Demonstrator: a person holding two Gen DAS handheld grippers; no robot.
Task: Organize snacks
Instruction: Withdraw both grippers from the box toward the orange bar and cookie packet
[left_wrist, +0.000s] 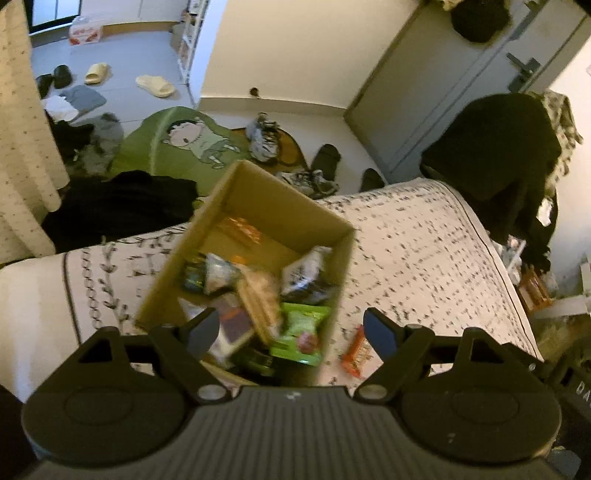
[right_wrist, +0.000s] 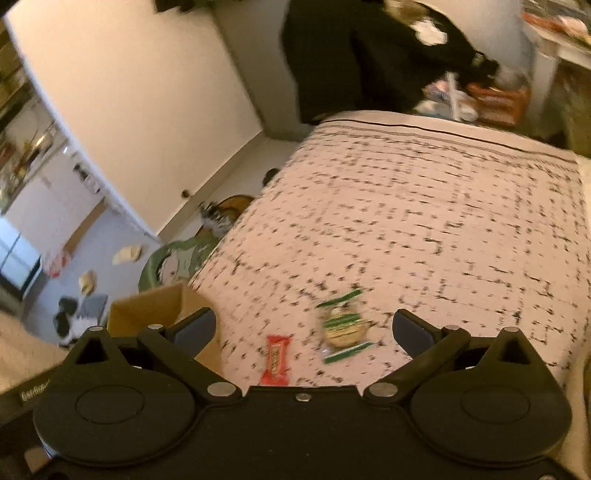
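Note:
An open cardboard box (left_wrist: 273, 199) stands on the patterned bed (left_wrist: 424, 251) and holds several snack packets, among them a green one (left_wrist: 301, 332). My left gripper (left_wrist: 291, 332) is open and empty, hovering above the box's near end. A red-orange snack bar (left_wrist: 356, 350) lies on the bed just right of the box; it also shows in the right wrist view (right_wrist: 275, 360). A clear packet with green stripes (right_wrist: 343, 326) lies on the bed beside the bar. My right gripper (right_wrist: 306, 332) is open and empty above these two snacks. The box corner (right_wrist: 162, 310) shows at its left.
The bed's far edge drops to a floor with shoes (left_wrist: 264, 138), a green cartoon cushion (left_wrist: 184, 144) and dark clothes (left_wrist: 118, 206). A chair with dark clothing (left_wrist: 495, 155) stands past the bed's right corner. The views are motion-blurred.

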